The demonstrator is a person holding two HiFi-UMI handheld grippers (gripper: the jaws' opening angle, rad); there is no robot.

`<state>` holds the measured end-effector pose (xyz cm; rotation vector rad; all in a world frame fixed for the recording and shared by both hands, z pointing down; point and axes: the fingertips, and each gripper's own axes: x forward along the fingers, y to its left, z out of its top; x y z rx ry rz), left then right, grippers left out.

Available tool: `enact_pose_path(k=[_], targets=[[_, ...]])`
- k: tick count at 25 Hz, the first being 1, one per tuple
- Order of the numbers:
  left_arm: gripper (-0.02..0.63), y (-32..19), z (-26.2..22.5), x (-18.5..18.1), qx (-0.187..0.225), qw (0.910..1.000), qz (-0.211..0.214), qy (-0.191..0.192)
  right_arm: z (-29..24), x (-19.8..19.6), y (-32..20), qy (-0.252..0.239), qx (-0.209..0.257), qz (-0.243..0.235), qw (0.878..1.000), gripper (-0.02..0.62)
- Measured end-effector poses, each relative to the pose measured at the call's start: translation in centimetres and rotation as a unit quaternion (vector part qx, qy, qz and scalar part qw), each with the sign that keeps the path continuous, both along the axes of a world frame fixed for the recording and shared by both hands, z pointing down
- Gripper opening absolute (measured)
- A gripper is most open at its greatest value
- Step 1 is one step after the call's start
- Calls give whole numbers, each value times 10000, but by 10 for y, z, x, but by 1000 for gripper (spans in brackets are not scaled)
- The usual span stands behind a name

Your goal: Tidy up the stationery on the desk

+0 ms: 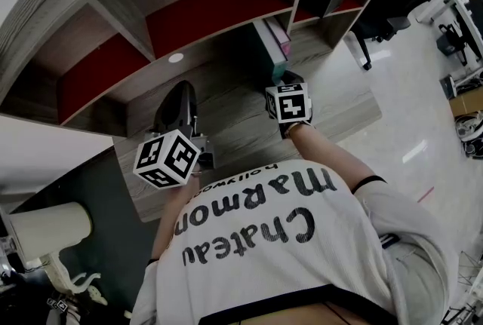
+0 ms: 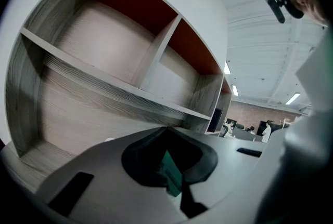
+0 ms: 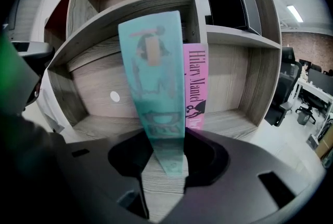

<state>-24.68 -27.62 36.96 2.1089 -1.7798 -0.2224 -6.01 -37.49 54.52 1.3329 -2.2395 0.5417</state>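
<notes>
While the right gripper [image 3: 164,182] pinches the teal book [image 3: 153,77] beside the pink book [image 3: 193,88], it should press it flush and upright before letting go.

A black office chair [image 1: 377,28] stands on the pale glossy floor [image 1: 411,105], ceiling lights [image 2: 293,99] glowing overhead.

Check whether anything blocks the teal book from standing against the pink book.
Nothing visible does. The teal book leans between the right hand-held gripper's jaws, its lower end right beside the pink book; no object lies between them.
</notes>
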Motion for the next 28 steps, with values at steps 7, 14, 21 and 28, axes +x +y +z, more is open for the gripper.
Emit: enact_pose_path(k=[7,14,21,28], targets=[[17,0,2,-5,8,10000,-19,27,0,-6,-9,-3,-48,8,10000,186],[17,-13,10,-14,-78,9999,-73,94,4,-15,-23,1,-176,12,9998,186],[17,-11,9,-12,-76,9999,-115,87,0,-18,-20,-25,-107,-33,9999,187],[17,-9,9,-12,-76,9998,-151,99,0,-15,-21,-63,-1,-13,10000,190]])
